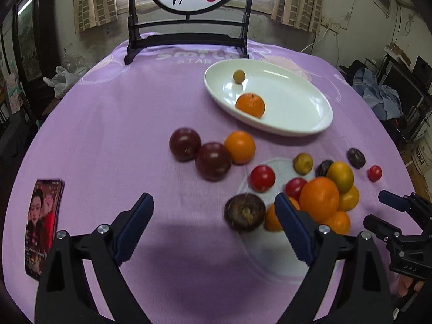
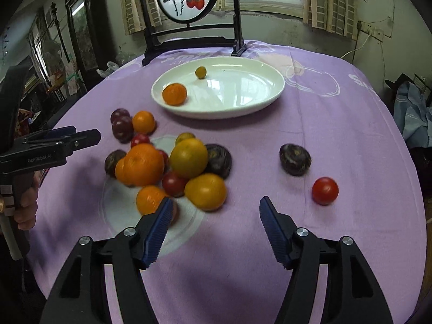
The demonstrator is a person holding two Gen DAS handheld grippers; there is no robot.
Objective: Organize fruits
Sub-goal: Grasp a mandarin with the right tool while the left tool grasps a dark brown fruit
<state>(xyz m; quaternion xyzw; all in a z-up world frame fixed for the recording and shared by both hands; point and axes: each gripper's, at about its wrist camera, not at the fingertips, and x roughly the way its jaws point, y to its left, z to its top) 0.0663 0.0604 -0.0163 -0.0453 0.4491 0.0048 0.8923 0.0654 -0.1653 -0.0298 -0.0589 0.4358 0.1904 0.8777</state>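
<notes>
The left claw [image 1: 213, 208] is sitting wide open with nothing in it. The right claw [image 2: 214, 212] is sitting open and empty too. Bare cloth [image 2: 216, 283] is lying under both. The fruit pile [image 2: 167, 167] is waiting just ahead. Farther back, the plate [image 2: 243, 108] is holding an orange [image 2: 174, 94], with lots of room. "STAR" [image 1: 195, 61] is showing by the far edge.

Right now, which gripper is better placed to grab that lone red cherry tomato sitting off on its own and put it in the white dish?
The right gripper. The lone cherry tomato lies just beyond its open jaws, slightly to the side. The left gripper, also open, faces the fruit pile, with that tomato far across.
</notes>
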